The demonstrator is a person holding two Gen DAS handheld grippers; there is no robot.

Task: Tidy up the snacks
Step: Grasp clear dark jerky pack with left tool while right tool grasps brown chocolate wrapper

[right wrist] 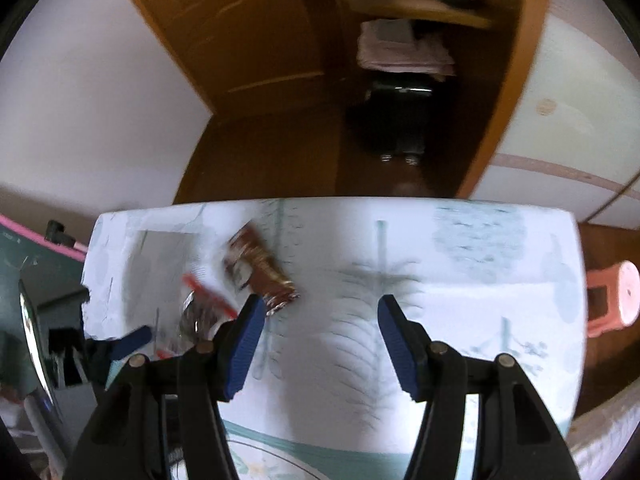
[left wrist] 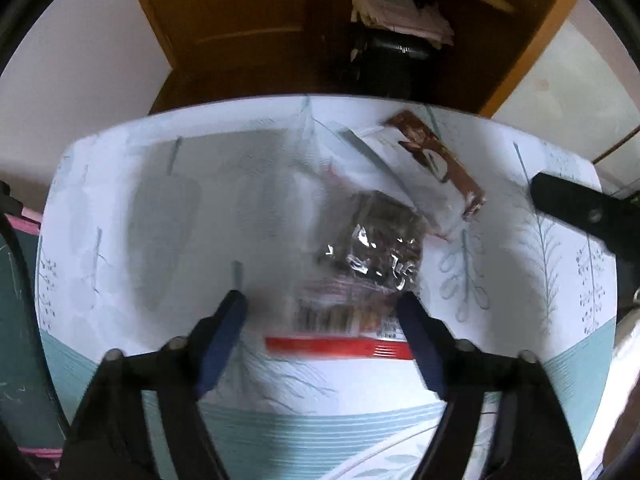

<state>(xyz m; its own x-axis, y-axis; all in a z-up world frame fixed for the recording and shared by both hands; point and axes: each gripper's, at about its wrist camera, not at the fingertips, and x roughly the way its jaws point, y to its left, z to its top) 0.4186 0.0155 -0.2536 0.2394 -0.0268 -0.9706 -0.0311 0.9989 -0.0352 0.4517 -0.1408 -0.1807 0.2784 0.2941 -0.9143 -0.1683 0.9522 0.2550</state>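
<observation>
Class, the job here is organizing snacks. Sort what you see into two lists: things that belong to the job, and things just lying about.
Belong to the job:
- clear snack bag with red strip
- brown snack packet
- left gripper, open over the bag
- right gripper, open, nothing between its fingers
- table

Just lying about:
- pink stool
- stack of papers
- wooden door

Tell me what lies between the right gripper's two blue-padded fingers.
Nothing but bare leaf-print tablecloth lies between the right gripper fingers, as the right wrist view shows. The brown snack packet sits outside, beyond the left finger.
</observation>
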